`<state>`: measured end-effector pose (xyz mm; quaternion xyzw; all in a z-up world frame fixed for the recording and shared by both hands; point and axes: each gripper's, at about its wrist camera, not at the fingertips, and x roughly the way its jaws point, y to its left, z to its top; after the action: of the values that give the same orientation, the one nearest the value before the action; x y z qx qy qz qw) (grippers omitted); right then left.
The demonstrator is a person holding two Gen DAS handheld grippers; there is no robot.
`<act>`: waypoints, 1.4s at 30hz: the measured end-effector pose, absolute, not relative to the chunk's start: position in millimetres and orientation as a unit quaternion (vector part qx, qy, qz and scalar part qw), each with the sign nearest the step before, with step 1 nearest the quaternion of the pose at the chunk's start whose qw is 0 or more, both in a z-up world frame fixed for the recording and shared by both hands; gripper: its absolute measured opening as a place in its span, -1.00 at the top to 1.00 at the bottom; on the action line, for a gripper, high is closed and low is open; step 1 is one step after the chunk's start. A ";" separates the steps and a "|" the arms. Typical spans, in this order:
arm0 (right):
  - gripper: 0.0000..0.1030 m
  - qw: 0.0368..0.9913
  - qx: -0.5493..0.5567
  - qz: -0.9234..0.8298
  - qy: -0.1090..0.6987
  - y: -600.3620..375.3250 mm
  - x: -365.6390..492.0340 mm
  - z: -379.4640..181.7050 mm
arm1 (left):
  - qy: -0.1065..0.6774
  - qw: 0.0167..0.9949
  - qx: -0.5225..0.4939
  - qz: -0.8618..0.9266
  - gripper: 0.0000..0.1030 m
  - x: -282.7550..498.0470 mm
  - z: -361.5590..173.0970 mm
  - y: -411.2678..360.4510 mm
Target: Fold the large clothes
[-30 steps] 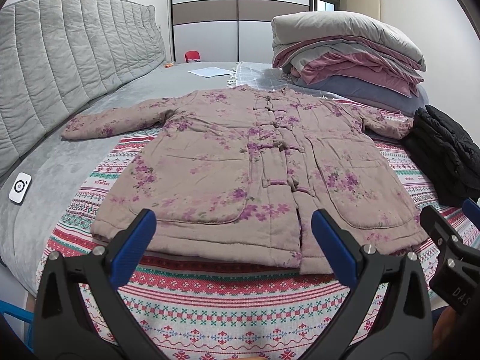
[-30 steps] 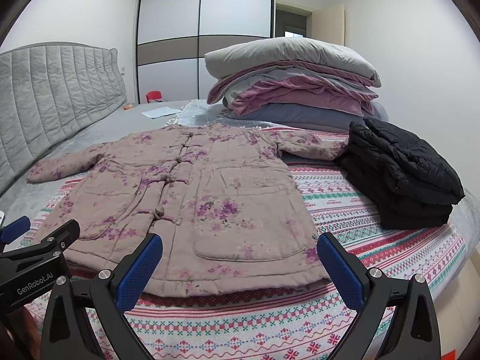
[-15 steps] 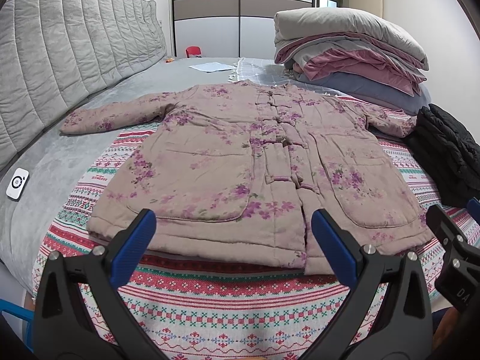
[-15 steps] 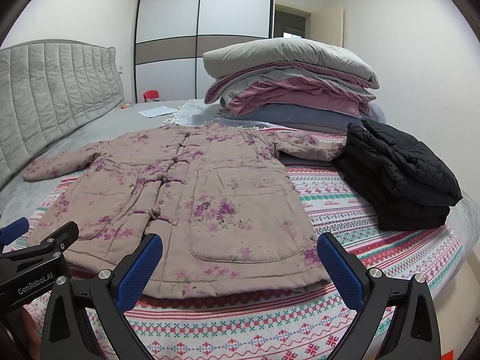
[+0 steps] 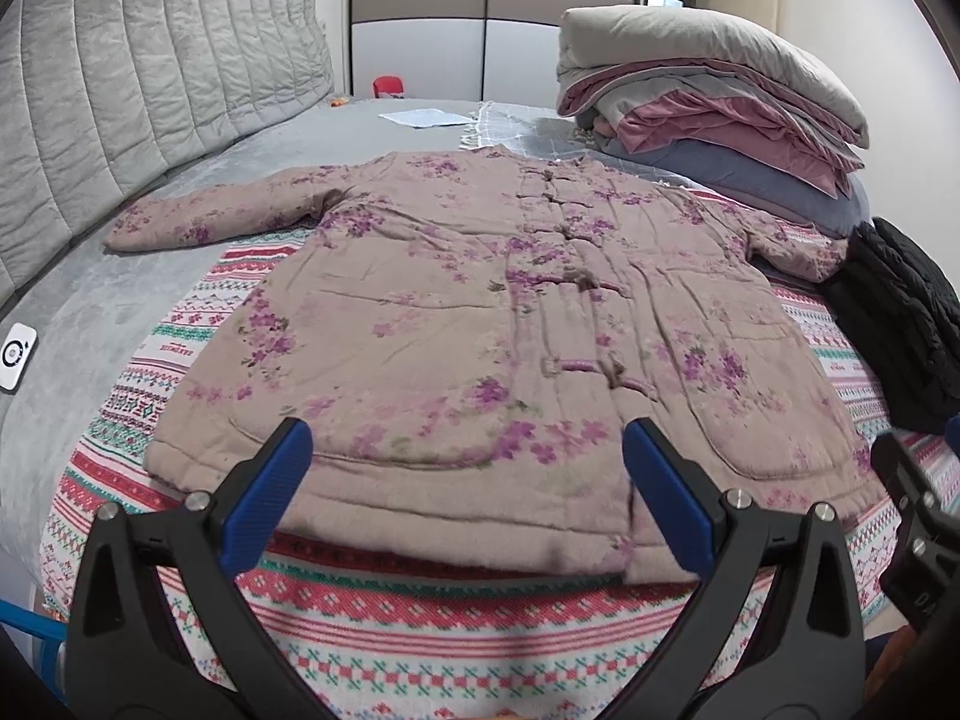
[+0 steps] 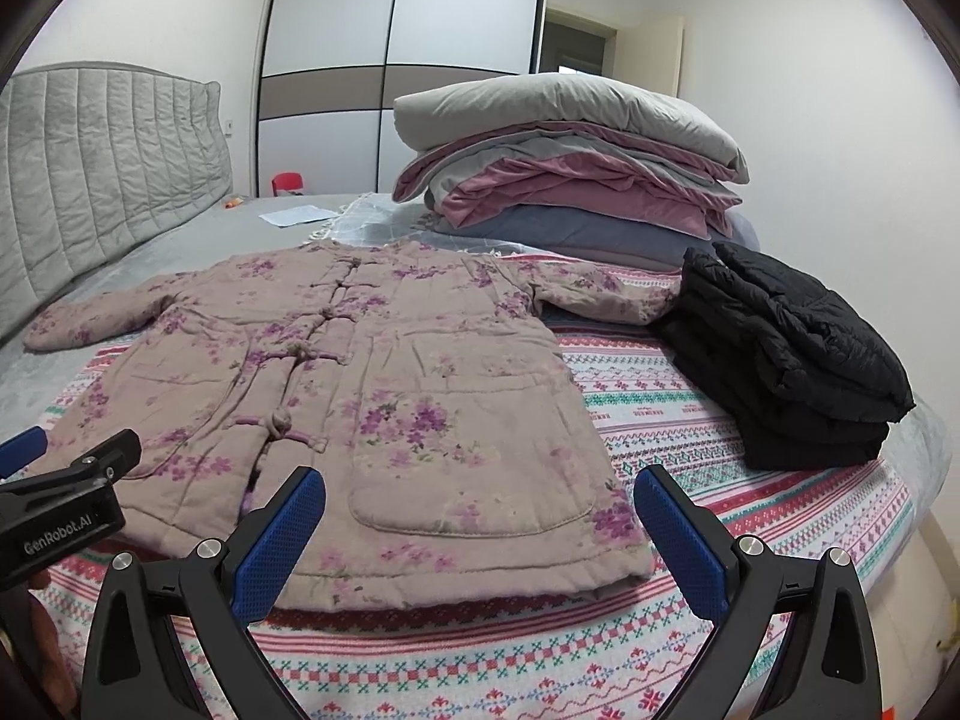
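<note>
The quilted floral coat (image 5: 480,324) lies flat, sleeves spread, on a patterned knit blanket (image 5: 420,630). Both the left gripper (image 5: 465,480) and right gripper (image 6: 480,516) gape wide, holding nothing, apparently just above the hem and nearer than before.

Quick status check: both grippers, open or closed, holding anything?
Left gripper: open, holding nothing, near the floral jacket hem.
Right gripper: open, holding nothing, near the hem as well.

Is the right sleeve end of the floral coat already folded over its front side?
No. The floral coat lies flat, its sleeve stretched out toward the black jacket.
</note>
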<state>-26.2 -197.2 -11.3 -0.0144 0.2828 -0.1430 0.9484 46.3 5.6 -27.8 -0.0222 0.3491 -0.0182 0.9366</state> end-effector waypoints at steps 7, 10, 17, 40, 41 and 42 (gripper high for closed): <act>-1.00 0.922 0.068 -0.130 0.359 -254.9 1.9 -47.2 | 0.373 0.922 -0.084 0.063 -0.98 73.2 -37.6 82.6; -1.00 0.909 0.121 -0.133 0.377 -284.8 7.4 -57.0 | 0.382 0.909 -0.120 0.116 -0.94 78.7 -46.0 122.9; -0.87 0.860 0.285 -0.107 0.410 -341.9 17.1 -90.4 | 0.424 0.870 -0.207 0.145 -0.68 78.1 -70.9 165.2; 0.74 0.910 0.253 -0.108 0.310 -343.3 -0.9 -50.8 | 0.353 0.890 -0.240 0.161 0.97 44.4 -48.2 176.4; 0.75 0.916 0.250 -0.103 0.295 -344.4 -6.5 -42.9 | 0.344 0.895 -0.239 0.155 0.97 34.6 -40.6 172.7; 0.75 0.921 0.242 -0.101 0.288 -342.9 -9.6 -36.8 | 0.344 0.896 -0.238 0.151 0.97 32.2 -39.0 169.1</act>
<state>-9.6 -342.9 -36.8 0.2421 0.2876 -0.1006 0.9212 32.2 169.1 -39.0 -0.2376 0.3436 0.1509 0.8959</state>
